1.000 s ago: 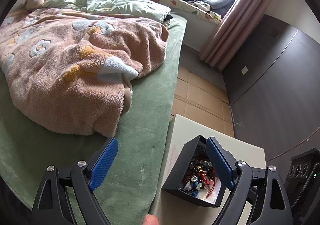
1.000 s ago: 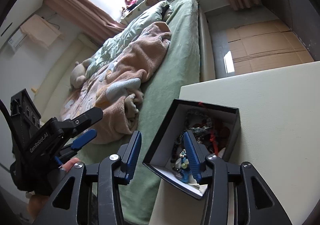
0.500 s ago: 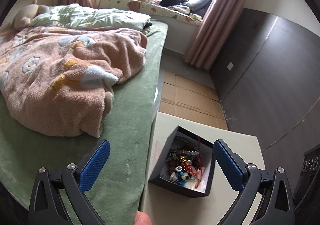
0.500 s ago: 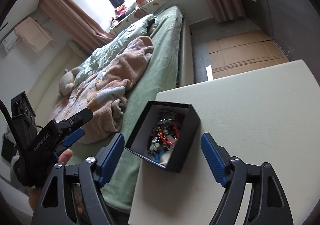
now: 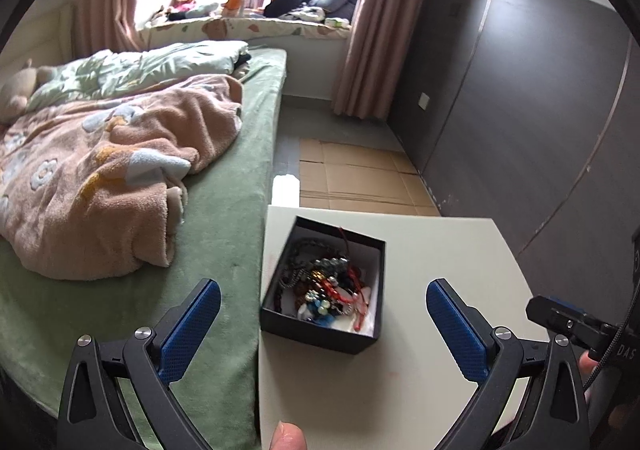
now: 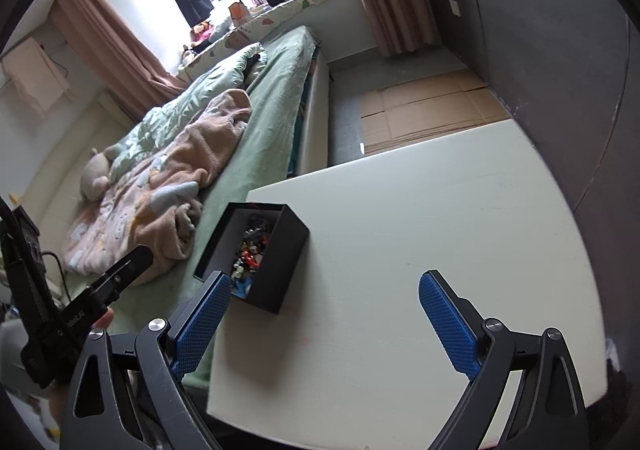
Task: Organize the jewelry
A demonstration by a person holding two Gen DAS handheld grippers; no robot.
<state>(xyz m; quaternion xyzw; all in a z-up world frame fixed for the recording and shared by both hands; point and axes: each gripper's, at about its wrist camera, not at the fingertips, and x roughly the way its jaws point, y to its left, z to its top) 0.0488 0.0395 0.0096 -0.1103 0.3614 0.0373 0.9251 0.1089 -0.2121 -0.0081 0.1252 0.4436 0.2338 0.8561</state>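
The box (image 5: 325, 282) of tangled jewelry (image 5: 326, 286) sits on the near left corner of the white table (image 5: 432, 250), just beside the bed (image 5: 224, 234). A second ago both grippers were right at the box, the right one's fingers astride its wall; now both have backed off with nothing between their fingers, the left gripper (image 5: 318, 326) fully spread and the right gripper (image 6: 326, 320) opening wide, so the box looks set down and released. The only writing is partial lettering on the grippers, "DAS" and "ooLAI".
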